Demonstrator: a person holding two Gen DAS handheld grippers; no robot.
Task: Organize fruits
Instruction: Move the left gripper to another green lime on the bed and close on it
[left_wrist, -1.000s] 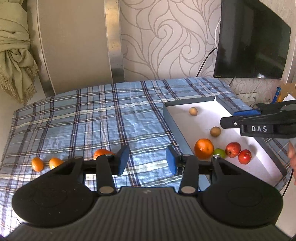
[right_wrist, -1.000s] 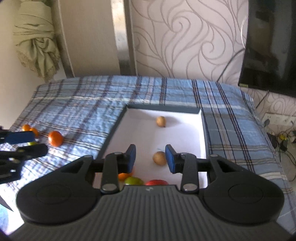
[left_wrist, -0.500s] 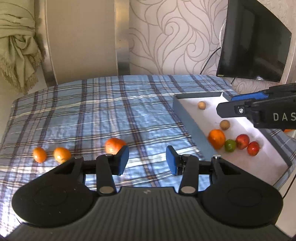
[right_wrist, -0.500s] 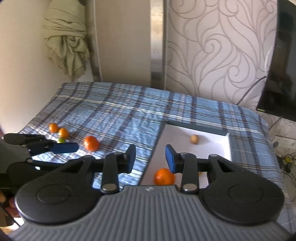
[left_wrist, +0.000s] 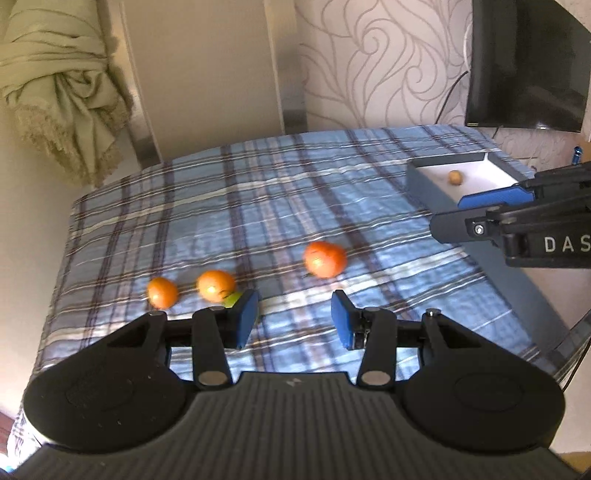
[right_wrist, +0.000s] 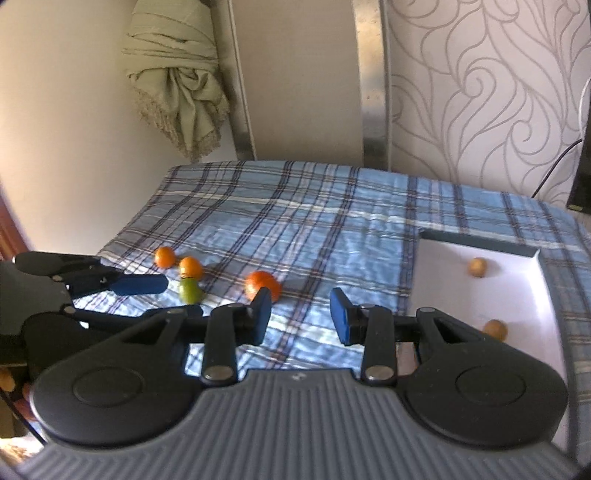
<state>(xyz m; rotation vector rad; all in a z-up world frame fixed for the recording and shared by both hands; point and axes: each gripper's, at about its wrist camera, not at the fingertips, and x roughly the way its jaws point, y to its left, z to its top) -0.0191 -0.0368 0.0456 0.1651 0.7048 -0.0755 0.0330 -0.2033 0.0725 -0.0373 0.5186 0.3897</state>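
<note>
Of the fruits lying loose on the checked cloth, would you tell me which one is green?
The small green fruit beside the middle orange, nearest the left gripper's blue fingers. The other three loose fruits are orange.

White capital letters "DAS" stand on the black side of the right gripper (left_wrist: 480, 214), seen at the right edge of the left wrist view, where the frame cuts the word off. No other lettering is legible in either view.

My view: three oranges (left_wrist: 324, 259) and green fruit (right_wrist: 190, 290) on cloth | two brown fruits (right_wrist: 477, 267) in tray (right_wrist: 476, 238)
</note>
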